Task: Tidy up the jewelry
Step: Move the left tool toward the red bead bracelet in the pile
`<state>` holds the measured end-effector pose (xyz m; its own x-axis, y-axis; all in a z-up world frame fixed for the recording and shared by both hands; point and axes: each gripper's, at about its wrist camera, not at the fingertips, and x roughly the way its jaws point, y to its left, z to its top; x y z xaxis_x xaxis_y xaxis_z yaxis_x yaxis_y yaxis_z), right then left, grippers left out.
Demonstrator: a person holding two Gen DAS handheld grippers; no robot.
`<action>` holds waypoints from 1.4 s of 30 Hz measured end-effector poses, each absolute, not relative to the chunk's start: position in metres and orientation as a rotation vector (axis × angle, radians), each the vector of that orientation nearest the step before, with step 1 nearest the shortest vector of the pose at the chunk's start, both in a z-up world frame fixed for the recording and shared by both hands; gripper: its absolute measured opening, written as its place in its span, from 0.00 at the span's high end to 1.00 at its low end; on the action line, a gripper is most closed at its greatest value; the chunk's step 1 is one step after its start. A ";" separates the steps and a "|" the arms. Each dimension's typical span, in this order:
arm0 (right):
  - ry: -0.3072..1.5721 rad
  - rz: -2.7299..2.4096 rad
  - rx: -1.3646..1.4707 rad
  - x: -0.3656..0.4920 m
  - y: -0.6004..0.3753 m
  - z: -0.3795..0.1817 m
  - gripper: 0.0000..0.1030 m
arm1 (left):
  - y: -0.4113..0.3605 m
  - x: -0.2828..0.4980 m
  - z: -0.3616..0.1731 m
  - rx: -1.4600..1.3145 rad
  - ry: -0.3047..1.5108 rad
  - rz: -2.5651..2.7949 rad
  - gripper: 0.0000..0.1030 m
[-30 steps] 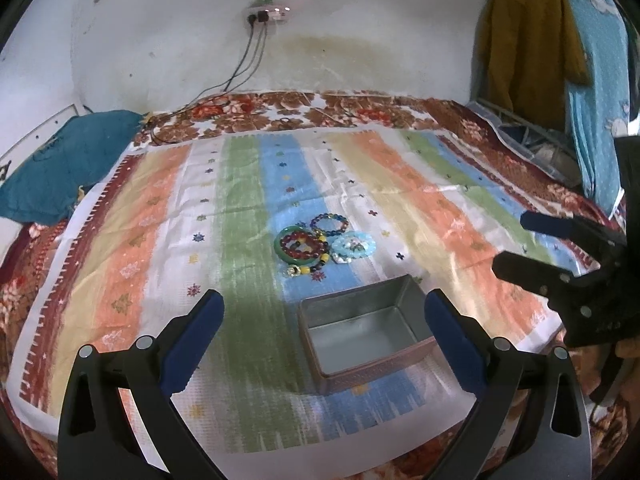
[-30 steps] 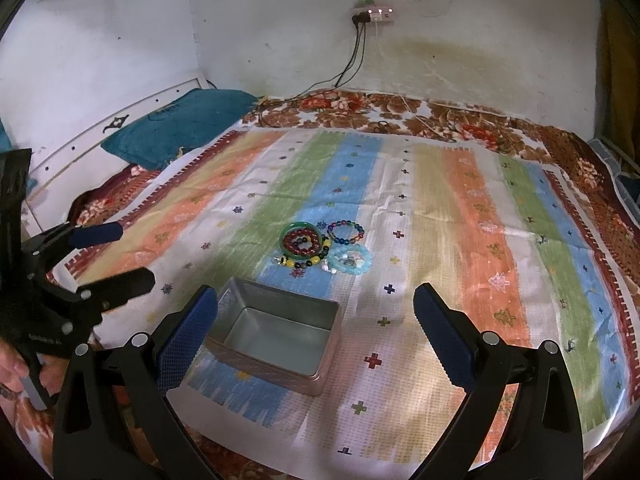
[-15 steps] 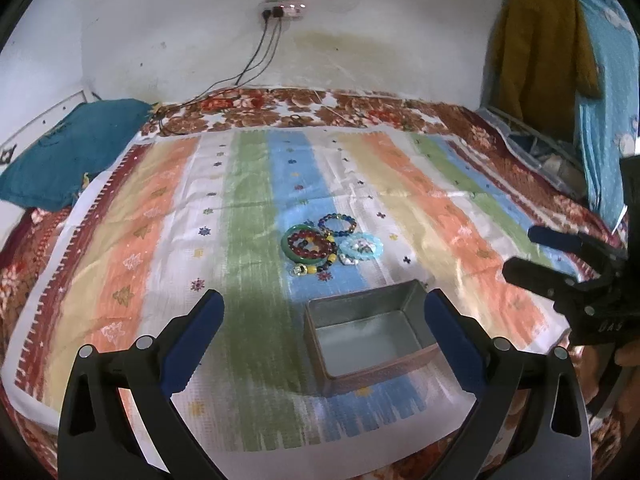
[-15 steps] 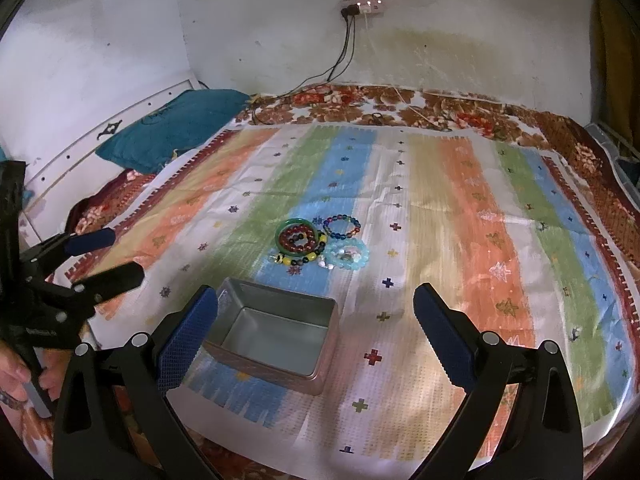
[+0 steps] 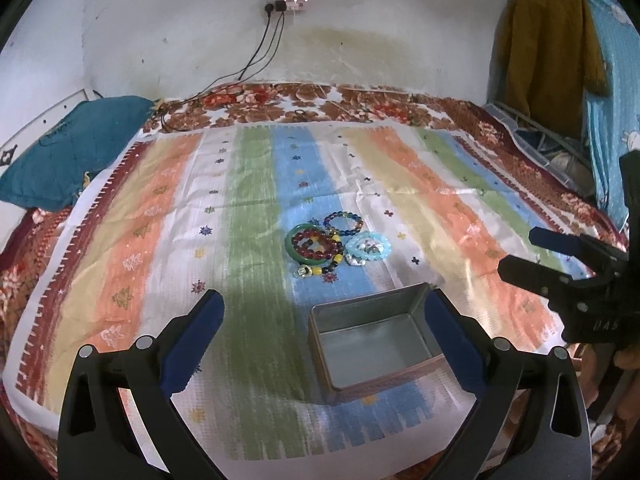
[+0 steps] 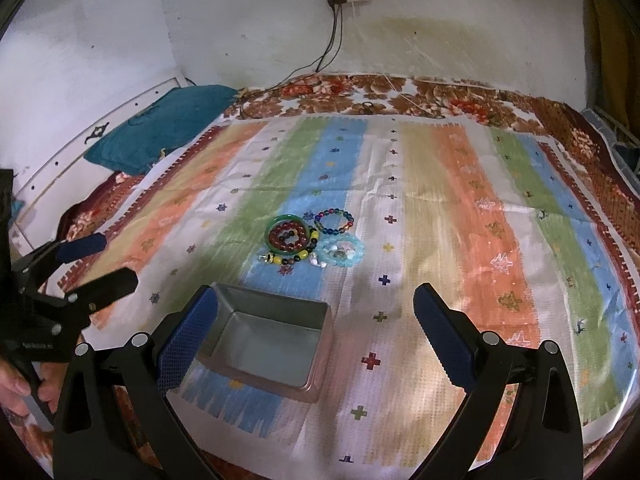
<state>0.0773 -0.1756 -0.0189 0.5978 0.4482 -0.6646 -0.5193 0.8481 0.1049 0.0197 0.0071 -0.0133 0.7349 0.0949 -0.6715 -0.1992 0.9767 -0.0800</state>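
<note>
**Both grippers empty, bracelets dead ahead past the tin**

Your left gripper (image 5: pixel 322 330) is spread wide and holds nothing; your right gripper (image 6: pixel 316 330) is likewise wide apart and empty. Nearest to you sits the open metal tin (image 5: pixel 374 344), empty, its long axis running roughly 9 to 3 o'clock. It lies toward 1 o'clock between the left fingers, and at 11 o'clock by the right gripper's left finger.

Beyond the tin, at 12 o'clock in both views, the bracelets (image 5: pixel 332 242) lie clustered on the striped cloth (image 5: pixel 248 240), clear of the tin's far wall: a green bangle (image 6: pixel 276 236) ringing dark red beads, a blue beaded ring, a pale blue one. Neither hand looks clearly nearer; I judge you must reach forward over the tin.
</note>
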 end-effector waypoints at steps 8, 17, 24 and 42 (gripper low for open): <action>0.777 0.553 -0.117 0.095 -0.169 -0.028 0.03 | 0.026 0.037 -0.021 -0.193 0.765 0.191 0.05; 0.803 0.509 -0.139 0.117 -0.165 -0.035 0.03 | 0.030 0.059 -0.028 -0.151 0.809 0.229 0.05; 0.820 0.500 -0.146 0.134 -0.160 -0.038 0.03 | 0.039 0.077 -0.035 -0.162 0.843 0.237 0.05; 0.893 0.505 -0.149 0.170 -0.147 -0.056 0.03 | 0.053 0.114 -0.054 -0.194 0.911 0.262 0.05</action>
